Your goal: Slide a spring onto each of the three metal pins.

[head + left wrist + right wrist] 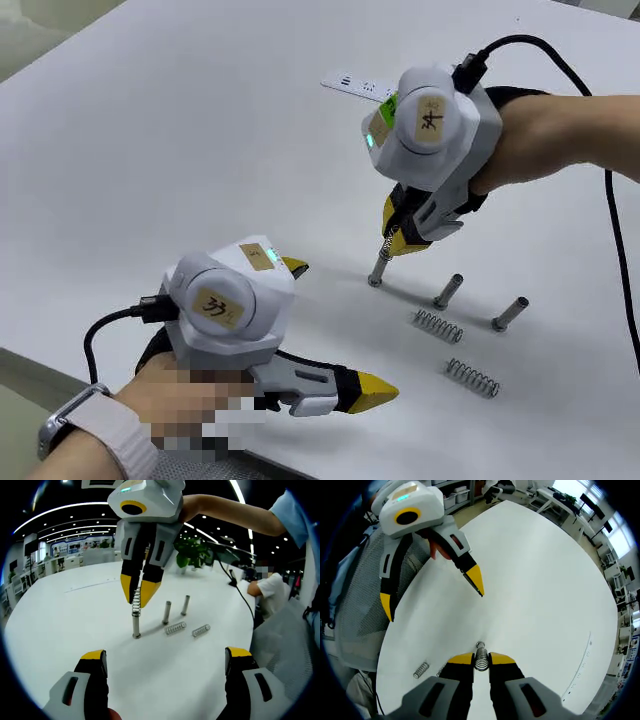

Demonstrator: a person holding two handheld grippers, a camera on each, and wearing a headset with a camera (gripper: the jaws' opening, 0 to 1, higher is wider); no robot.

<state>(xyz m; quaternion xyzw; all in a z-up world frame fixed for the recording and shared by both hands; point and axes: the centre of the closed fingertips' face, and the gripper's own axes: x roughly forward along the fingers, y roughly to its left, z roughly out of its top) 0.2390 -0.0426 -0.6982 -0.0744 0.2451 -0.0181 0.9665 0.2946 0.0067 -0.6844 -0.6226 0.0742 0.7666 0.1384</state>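
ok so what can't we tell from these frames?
- Head view: the right gripper covers the top of the held spring; whether it is over the first pin is too small to tell.
- Right gripper view: that gripper's body hides the other two pins and part of one loose spring.
- Head view: the white strip is partly behind the gripper, markings unreadable.

An open-plan office: curved ceiling light strips (50, 511), potted plants (192, 555), desks (552, 500) beyond the white table (150, 150).

Right gripper (393, 243) 34, left gripper (346, 328) 33?
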